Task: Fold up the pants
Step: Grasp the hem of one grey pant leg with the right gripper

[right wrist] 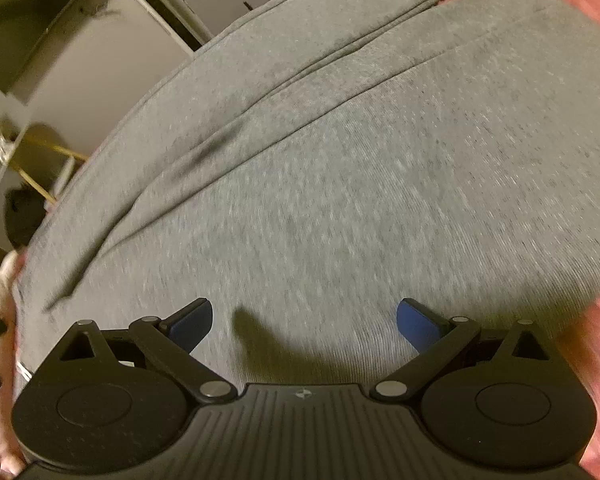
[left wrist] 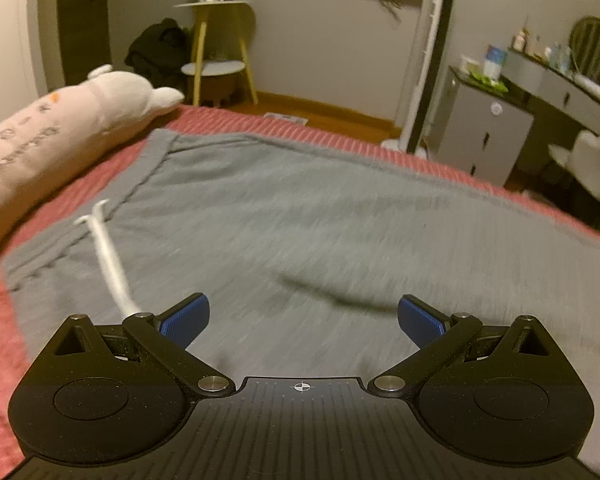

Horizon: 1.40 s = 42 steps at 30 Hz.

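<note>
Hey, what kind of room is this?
Most likely a bedroom: gray pants lie on a bed with a pink cover, a plush toy beside them, and a vanity with a mirror.

Grey pants (right wrist: 340, 168) are spread over pink bedding (right wrist: 596, 364); right gripper (right wrist: 305, 322) is held wide apart above, w/ nothing gripped.

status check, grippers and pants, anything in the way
Left gripper open, empty, over pants. Right gripper open, empty. Pants flat on red bedspread. White drawstring loose on top; plush pillow beside waistband.
</note>
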Motion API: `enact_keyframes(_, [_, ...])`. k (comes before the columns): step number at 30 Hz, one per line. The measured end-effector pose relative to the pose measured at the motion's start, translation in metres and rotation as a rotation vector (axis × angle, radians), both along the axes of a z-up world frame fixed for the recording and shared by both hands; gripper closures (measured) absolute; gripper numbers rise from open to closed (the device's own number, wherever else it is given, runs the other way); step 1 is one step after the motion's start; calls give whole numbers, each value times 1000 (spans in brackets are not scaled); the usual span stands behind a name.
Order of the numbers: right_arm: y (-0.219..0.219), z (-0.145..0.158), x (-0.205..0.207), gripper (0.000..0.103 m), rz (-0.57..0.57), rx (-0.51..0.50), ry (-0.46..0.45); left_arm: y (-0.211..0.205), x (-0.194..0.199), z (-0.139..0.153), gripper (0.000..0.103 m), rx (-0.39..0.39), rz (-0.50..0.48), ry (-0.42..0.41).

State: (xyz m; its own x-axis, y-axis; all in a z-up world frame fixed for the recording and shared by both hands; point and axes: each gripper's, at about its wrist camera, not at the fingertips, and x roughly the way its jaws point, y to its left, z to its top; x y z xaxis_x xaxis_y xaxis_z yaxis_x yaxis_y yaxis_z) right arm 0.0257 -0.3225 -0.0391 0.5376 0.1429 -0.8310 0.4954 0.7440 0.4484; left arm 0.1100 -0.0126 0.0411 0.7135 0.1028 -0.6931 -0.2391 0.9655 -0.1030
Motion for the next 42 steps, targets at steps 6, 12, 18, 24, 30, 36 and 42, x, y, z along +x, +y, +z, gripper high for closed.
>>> enact_keyframes(6, [10, 1, 10, 4, 234, -60, 44, 8, 35, -44, 0, -4, 83, -24])
enact_keyframes(12, [-24, 47, 89, 9, 216, -228, -33, 30, 48, -55, 0, 85, 158, -132])
enact_keyframes(18, [-97, 41, 243, 59, -20, -296, -8, 46, 57, -71, 0, 91, 182, -193])
enact_keyframes(24, [-146, 18, 328, 61, -284, -258, 18, 47, 67, -86, 0, 87, 169, -182])
enact_keyframes(30, [-165, -7, 371, 55, -406, -272, 89, 47, 75, -97, 0, 92, 159, -110])
enact_keyframes(36, [-154, -19, 381, 91, -356, -440, 143, 50, 76, -100, 0, 79, 159, -102])
enact_keyframes(42, [-153, 28, 314, 99, -319, -428, -48, 60, 71, -93, 0, 34, 142, -114])
